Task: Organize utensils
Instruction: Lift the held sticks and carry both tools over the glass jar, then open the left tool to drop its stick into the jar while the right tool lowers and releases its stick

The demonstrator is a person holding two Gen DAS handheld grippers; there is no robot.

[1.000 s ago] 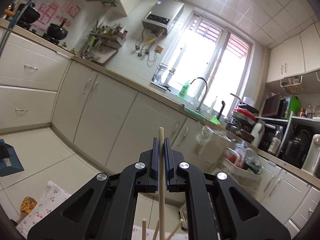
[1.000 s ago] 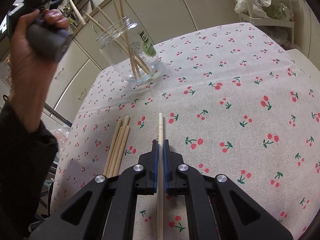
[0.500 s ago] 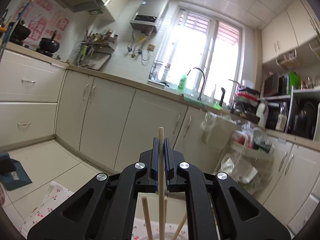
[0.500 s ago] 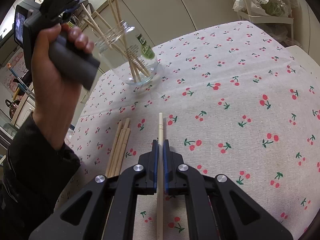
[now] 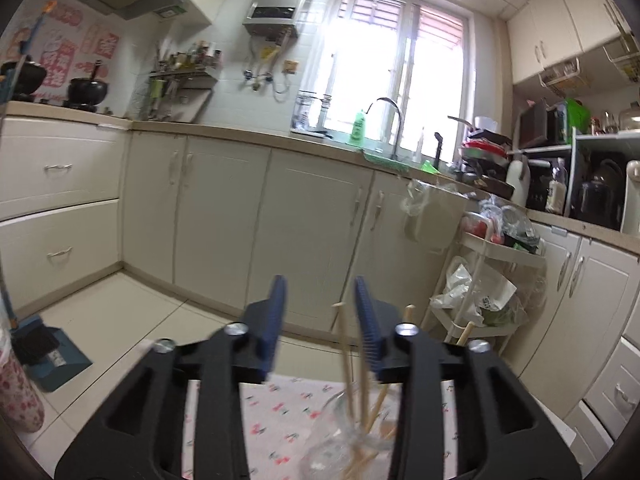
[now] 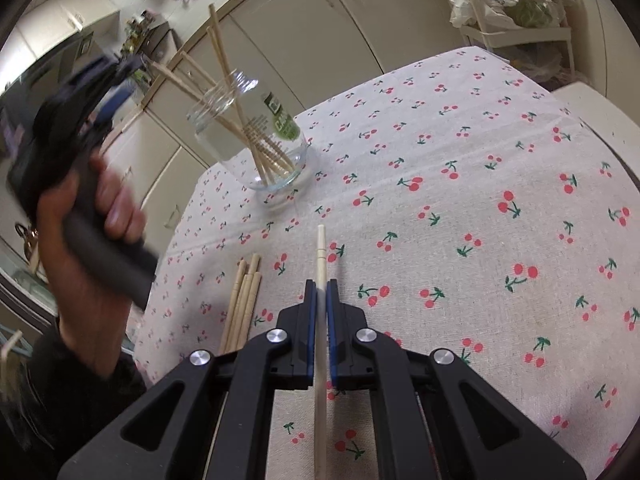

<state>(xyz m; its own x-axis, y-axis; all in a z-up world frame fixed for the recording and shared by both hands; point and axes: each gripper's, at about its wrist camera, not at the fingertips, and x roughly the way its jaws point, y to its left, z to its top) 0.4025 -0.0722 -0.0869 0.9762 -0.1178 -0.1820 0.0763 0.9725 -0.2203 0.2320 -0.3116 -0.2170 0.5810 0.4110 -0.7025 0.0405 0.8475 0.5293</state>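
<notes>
A clear glass jar (image 6: 256, 140) with a green label stands on the cherry-print tablecloth (image 6: 460, 208) and holds several wooden chopsticks (image 6: 224, 80). In the left wrist view the jar (image 5: 340, 444) sits low, just below my left gripper (image 5: 320, 300), which is open and empty; the chopstick tops (image 5: 340, 336) rise beside its right finger. My left gripper (image 6: 108, 80) is also seen blurred, left of the jar. My right gripper (image 6: 319, 292) is shut on one chopstick (image 6: 320, 256), held above the cloth. Several loose chopsticks (image 6: 242, 304) lie to its left.
The table's far edge and right corner (image 6: 568, 92) are near. A white rolling cart with bags (image 5: 488, 288) stands by the cabinets (image 5: 300, 220). A blue dustpan (image 5: 52, 356) lies on the floor at left.
My left gripper opened and let go of its chopstick, which now stands in the jar. The left hand dropped lower beside the jar. The right gripper kept still with its chopstick.
</notes>
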